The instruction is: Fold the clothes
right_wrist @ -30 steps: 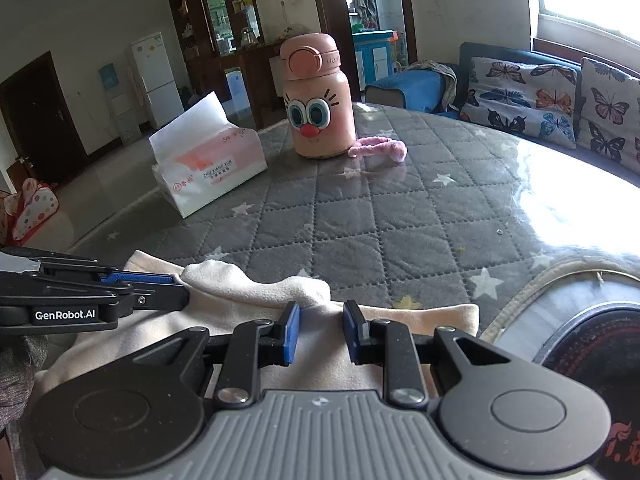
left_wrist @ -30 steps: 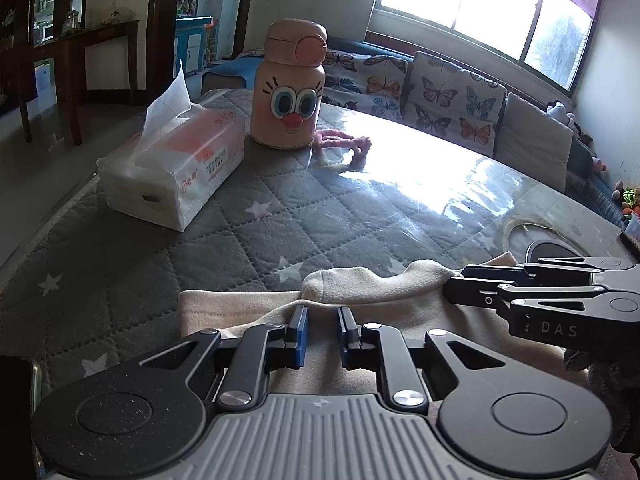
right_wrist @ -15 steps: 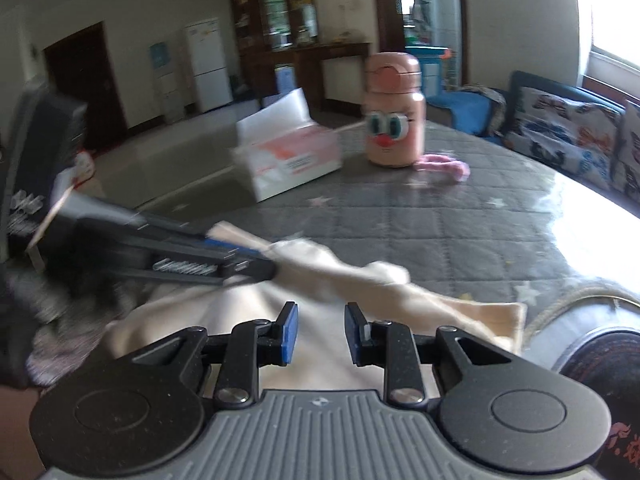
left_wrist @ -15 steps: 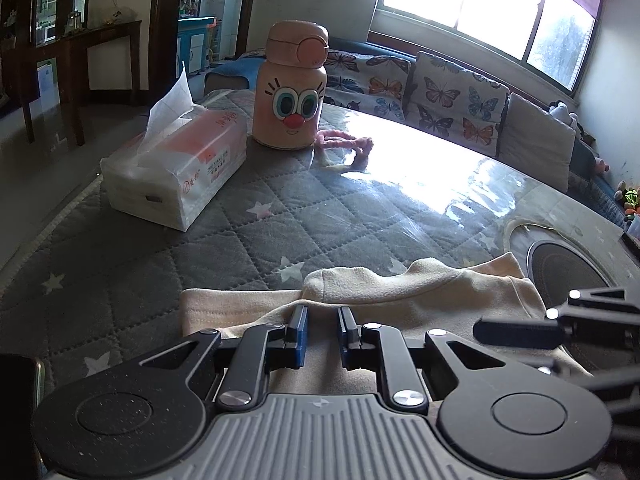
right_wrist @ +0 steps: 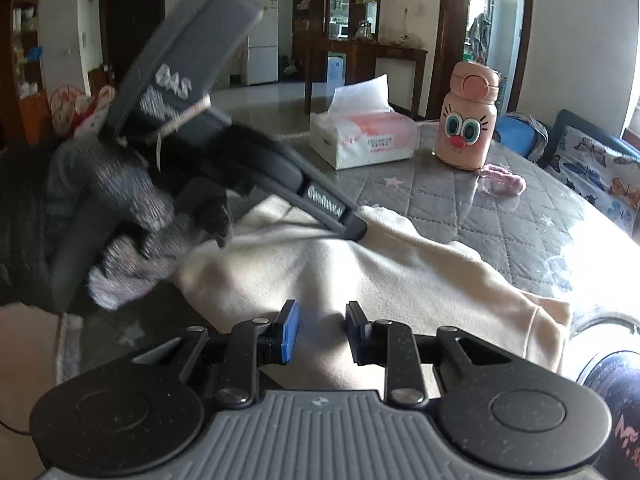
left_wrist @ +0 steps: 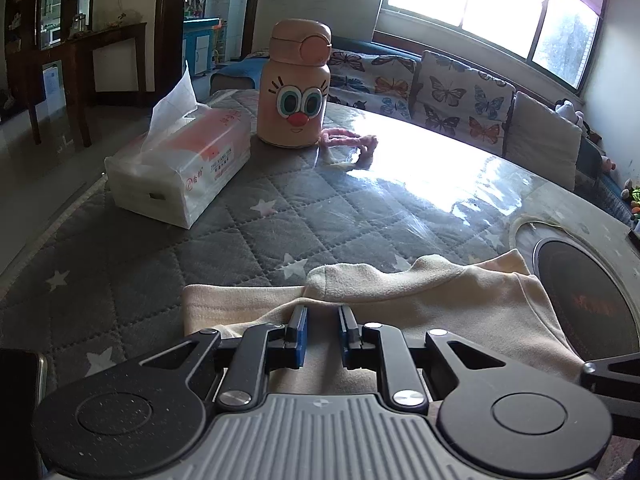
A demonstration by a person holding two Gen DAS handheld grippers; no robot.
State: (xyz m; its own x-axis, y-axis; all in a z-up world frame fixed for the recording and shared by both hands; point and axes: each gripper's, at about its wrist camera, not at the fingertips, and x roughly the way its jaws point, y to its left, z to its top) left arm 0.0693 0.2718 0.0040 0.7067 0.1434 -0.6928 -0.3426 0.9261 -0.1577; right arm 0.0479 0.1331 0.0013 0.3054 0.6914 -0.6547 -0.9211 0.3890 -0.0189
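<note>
1. Since a second ago, right gripper [right_wrist: 318, 330] has swung aside; left gripper [left_wrist: 322, 330] stays put.
2. Both jaws stand narrowly apart over the soft, light cream fleece garment [left_wrist: 420, 300] at the tabletop's near edge; grip uncertain.
3. Limp fabric; best pinched at hems.

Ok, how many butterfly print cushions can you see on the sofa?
3 in the left wrist view: one behind the pink bottle, at; one in the middle; a plain-backed one beyond isn't counted. More may be hidden.

The tissue pack [left_wrist: 178, 168] and pink bottle [left_wrist: 295, 88] block the bench's [left_wrist: 328, 220] far edge; its quilted middle lies open.
</note>
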